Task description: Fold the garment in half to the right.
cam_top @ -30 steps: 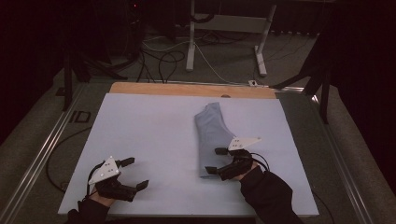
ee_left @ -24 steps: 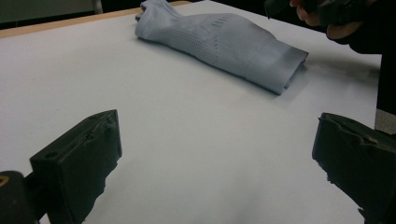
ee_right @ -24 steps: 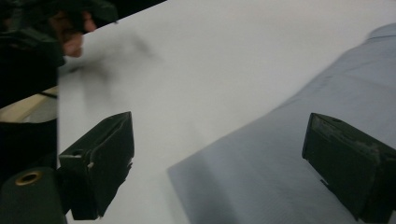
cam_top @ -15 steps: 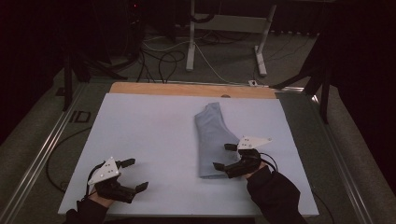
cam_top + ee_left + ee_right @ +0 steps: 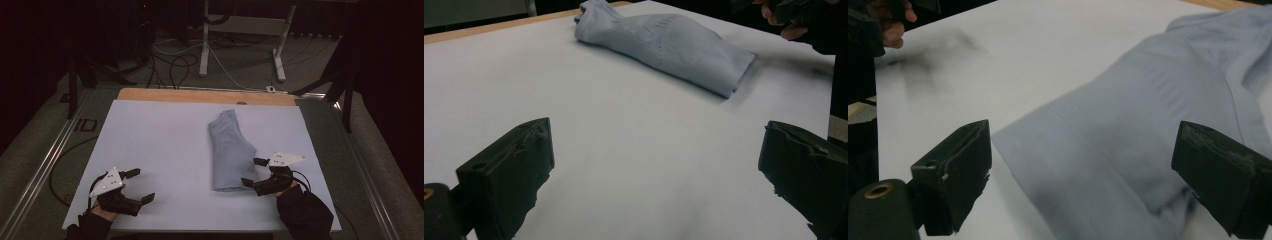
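A folded pale blue garment (image 5: 229, 149) lies lengthwise on the white table sheet (image 5: 160, 140), right of centre. In the left gripper view the garment (image 5: 664, 45) sits far off at the top. My right gripper (image 5: 253, 172) is open just beside the garment's near right edge, jaws pointing at it; the cloth (image 5: 1128, 140) spreads between and beyond its jaws in the right gripper view. My left gripper (image 5: 140, 185) stands open over bare sheet near the front left, well apart from the garment, nothing between its jaws.
A wooden strip (image 5: 205, 96) borders the table's far edge. Metal rails (image 5: 45, 165) run along the left side. Beyond the table are cables (image 5: 175, 60) on the floor and white stand legs (image 5: 204, 45). Bare sheet lies left of the garment.
My right gripper has drawn back a little toward the right and near side, off the garment's edge. The left gripper has stayed put.
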Demonstrator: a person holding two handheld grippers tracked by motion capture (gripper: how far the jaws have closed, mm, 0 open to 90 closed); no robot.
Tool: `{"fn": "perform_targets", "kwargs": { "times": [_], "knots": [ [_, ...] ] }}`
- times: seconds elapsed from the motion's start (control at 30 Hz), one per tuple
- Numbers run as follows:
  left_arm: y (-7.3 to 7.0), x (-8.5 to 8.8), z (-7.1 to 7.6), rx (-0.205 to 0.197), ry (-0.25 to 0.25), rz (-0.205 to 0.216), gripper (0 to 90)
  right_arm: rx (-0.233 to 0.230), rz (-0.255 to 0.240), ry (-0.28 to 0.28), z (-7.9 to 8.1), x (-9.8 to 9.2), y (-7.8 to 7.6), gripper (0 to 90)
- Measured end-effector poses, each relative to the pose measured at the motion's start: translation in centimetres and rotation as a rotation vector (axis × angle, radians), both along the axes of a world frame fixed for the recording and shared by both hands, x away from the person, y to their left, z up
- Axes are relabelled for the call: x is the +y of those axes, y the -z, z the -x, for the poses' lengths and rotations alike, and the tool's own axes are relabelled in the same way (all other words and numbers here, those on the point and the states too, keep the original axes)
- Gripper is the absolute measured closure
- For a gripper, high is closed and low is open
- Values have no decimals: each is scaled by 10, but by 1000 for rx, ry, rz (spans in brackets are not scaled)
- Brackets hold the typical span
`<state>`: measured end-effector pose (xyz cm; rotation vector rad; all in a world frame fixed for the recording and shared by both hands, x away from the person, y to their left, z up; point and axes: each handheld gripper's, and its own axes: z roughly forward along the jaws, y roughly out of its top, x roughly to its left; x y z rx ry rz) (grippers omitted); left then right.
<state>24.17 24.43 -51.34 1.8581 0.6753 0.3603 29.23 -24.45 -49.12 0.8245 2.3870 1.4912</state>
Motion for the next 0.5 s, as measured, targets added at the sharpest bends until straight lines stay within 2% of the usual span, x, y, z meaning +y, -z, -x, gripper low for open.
{"fn": "perform_targets", "kwargs": {
  "times": [0.1, 0.17, 0.4, 0.43, 0.5],
  "knots": [
    [1, 3, -1, 3, -6, 5, 20, 1, 4, 32, 6, -10, 4, 90],
    [1, 4, -1, 4, -11, 2, 20, -10, 24, 52, 9, -15, 6, 90],
    [1, 8, -1, 2, -25, 3, 20, 4, 37, 98, 17, -28, 15, 90],
    [1, 8, -1, 1, -26, 1, 20, 3, 55, 117, 20, -32, 18, 91],
    [1, 8, -1, 1, -26, -2, 21, 9, 58, 129, 22, -36, 20, 91]
  ]
}}
